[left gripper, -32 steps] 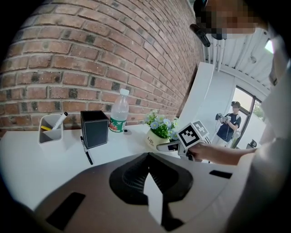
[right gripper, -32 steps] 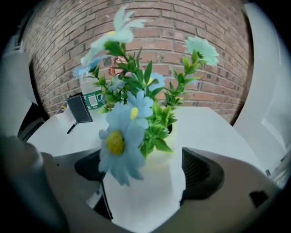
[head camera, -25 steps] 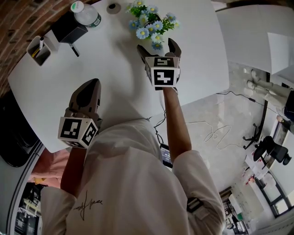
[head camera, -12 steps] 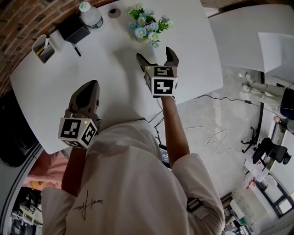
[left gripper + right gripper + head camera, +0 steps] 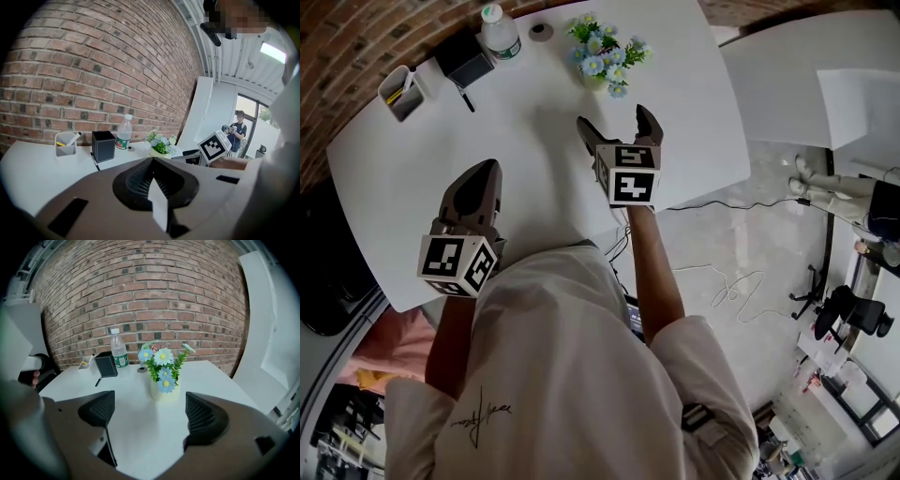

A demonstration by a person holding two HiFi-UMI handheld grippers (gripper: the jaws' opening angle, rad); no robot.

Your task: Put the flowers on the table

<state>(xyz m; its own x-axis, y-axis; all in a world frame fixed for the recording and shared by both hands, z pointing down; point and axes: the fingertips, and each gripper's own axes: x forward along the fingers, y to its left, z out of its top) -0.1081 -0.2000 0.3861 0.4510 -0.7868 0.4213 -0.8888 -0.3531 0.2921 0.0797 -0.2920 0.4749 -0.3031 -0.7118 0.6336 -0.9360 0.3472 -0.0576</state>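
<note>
Pale pot (image 5: pixel 161 392) with blue flowers (image 5: pixel 162 357) far on white table (image 5: pixel 534 141), clear holder (image 5: pixel 401 92) with pens far left, brick wall (image 5: pixel 140 296) behind, right gripper (image 5: pixel 614 118) released, left gripper (image 5: pixel 484 174) clenched empty.

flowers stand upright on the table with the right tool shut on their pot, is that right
Not quite. The right tool is open: its jaws stand apart with nothing between them, short of the pot and not touching it. The right gripper view shows this. The rest holds: the flowers stand upright on the table.
</note>
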